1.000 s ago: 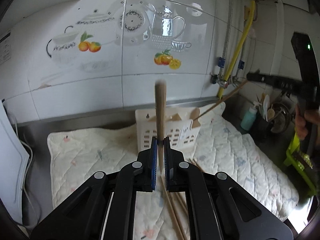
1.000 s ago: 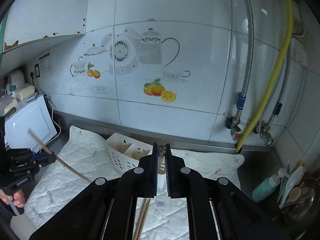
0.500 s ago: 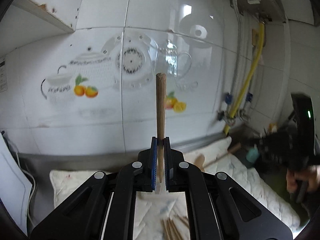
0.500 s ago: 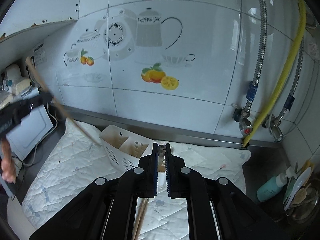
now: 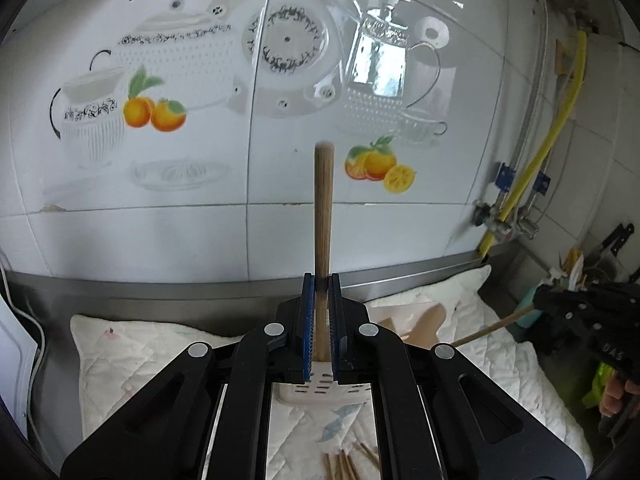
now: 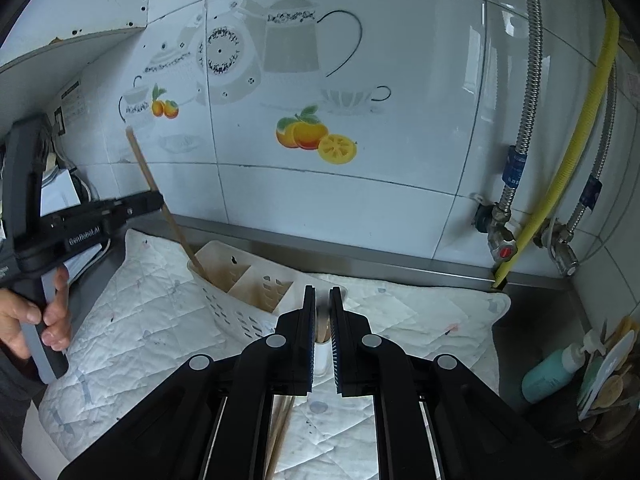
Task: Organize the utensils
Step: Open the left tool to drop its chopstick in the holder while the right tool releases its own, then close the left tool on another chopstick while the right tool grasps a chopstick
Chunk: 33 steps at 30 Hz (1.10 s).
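Note:
My left gripper (image 5: pixel 321 280) is shut on a wooden stick (image 5: pixel 323 216) that points up along its fingers. In the right wrist view the left gripper (image 6: pixel 158 202) holds the stick (image 6: pixel 160 196) tilted, with its lower end inside the left compartment of the white utensil caddy (image 6: pixel 244 288). My right gripper (image 6: pixel 322 292) is shut on the handle of a wooden spatula (image 5: pixel 430 320), whose flat head shows over the mat in the left wrist view. The right gripper (image 5: pixel 538 300) shows there at the right. Loose chopsticks (image 5: pixel 348 464) lie on the mat.
A quilted white mat (image 6: pixel 152 320) covers the steel counter. The tiled wall with yellow and braided hoses (image 6: pixel 560 168) stands behind. A teal bottle (image 6: pixel 556 372) and a jar of utensils (image 6: pixel 612 372) stand at the right. A white appliance (image 5: pixel 12 352) is at the left.
The left gripper has come down and tilted, bringing the stick's lower end into the caddy's left compartment. The right gripper with the spatula has shifted slightly lower and closer to the caddy.

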### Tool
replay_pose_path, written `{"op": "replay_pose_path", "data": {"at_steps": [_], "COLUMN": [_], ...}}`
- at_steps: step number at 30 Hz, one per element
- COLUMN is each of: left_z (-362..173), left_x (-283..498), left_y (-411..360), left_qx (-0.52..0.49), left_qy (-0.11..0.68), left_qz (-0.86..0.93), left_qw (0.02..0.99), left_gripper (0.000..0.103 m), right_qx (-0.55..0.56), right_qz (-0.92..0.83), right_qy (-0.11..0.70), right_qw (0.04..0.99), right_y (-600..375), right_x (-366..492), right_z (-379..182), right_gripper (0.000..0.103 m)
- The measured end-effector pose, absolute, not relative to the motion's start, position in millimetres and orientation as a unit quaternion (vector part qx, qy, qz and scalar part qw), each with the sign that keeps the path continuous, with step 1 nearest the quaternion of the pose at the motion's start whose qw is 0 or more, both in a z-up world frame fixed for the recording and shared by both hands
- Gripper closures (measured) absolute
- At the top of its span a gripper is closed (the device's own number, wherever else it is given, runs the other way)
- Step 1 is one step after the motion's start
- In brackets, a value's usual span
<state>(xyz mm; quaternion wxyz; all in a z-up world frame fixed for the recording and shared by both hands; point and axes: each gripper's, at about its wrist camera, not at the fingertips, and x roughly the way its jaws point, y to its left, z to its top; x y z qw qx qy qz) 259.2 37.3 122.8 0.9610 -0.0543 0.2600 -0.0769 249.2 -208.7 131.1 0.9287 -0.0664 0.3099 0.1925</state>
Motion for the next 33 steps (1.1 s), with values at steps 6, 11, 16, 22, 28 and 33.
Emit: {"op": "replay_pose_path", "data": {"at_steps": [6, 11, 16, 22, 28, 33], "left_z": [135.9, 147.9, 137.4, 94.6, 42.7, 0.2], "left_x": [246.6, 208.0, 155.9, 96.9, 62.0, 42.1], "left_y": [42.6, 40.8, 40.1, 40.1, 37.9, 36.4], "left_qx": [-0.054, -0.033, -0.031, -0.046, -0.062, -0.086], "left_qy": [0.243, 0.216, 0.213, 0.230, 0.265, 0.299], "left_qz": [-0.069, -0.064, -0.069, -0.082, -0.089, -0.093], "left_qw": [0.966, 0.974, 0.974, 0.969, 0.958, 0.946], "left_gripper": [0.094, 0.082, 0.079, 0.074, 0.074, 0.074], "right_qx": [-0.057, -0.038, -0.031, -0.007, -0.003, -0.017], "right_qz": [0.187, 0.194, 0.203, 0.205, 0.193, 0.181], "right_qy": [0.284, 0.265, 0.274, 0.305, 0.339, 0.362], "right_qw": [0.939, 0.944, 0.939, 0.930, 0.921, 0.914], "right_y": [-215.4, -226.1, -228.5, -232.2, -228.9, -221.5], "right_x": [234.0, 199.6, 156.8, 112.8, 86.4, 73.7], "right_z": [144.0, 146.5, 117.5, 59.3, -1.3, -41.5], "right_gripper": [0.083, 0.083, 0.083, 0.083, 0.084, 0.086]}}
